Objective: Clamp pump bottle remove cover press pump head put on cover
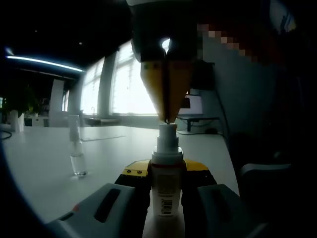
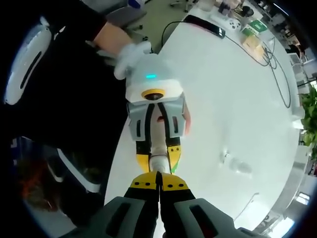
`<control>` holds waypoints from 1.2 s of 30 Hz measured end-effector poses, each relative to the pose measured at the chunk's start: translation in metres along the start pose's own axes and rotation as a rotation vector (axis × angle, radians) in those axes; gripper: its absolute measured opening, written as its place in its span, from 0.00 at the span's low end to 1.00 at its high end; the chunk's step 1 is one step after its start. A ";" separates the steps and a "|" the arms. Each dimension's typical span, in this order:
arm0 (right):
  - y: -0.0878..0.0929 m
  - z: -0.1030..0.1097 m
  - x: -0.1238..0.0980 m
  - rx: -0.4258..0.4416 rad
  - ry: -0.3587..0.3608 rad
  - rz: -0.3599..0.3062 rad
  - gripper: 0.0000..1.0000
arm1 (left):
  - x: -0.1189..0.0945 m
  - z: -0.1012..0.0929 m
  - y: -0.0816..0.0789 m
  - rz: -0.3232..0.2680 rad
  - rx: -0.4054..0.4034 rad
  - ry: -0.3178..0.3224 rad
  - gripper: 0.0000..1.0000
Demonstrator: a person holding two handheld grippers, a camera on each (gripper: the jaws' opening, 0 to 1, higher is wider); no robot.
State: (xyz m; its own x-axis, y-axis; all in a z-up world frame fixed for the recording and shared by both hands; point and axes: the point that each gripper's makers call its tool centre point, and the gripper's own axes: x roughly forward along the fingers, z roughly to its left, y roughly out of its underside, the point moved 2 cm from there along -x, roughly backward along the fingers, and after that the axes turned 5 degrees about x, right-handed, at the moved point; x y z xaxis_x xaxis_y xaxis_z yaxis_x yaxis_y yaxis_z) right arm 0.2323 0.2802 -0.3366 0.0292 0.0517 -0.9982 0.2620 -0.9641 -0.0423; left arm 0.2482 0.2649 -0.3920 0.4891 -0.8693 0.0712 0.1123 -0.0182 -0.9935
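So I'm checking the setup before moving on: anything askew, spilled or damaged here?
Nothing stands out. The pump bottle stands upright in the left tool, the right tool is closed above its pump head, and the clear cover stands upright on the white table.

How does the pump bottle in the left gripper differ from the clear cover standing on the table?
The pump bottle is opaque white with a printed label; the cover is clear and plain. The bottle is clamped in the left gripper, with the right gripper closed on its pump head; the cover stands free on the table. Both are upright.
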 end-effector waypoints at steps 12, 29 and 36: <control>0.000 0.000 0.000 -0.004 0.004 -0.003 0.00 | 0.000 0.000 0.000 0.000 -0.001 -0.001 0.14; 0.000 0.000 0.000 -0.008 0.003 0.002 0.00 | 0.000 0.000 0.000 0.000 0.000 0.000 0.14; 0.000 0.000 0.000 -0.003 0.001 -0.001 0.00 | 0.000 0.001 0.000 0.000 -0.001 0.000 0.14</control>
State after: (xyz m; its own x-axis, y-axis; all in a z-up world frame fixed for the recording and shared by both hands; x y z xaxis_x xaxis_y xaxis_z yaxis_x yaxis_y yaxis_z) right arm 0.2325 0.2799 -0.3370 0.0297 0.0527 -0.9982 0.2652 -0.9632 -0.0430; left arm 0.2489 0.2653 -0.3922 0.4888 -0.8695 0.0712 0.1110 -0.0189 -0.9936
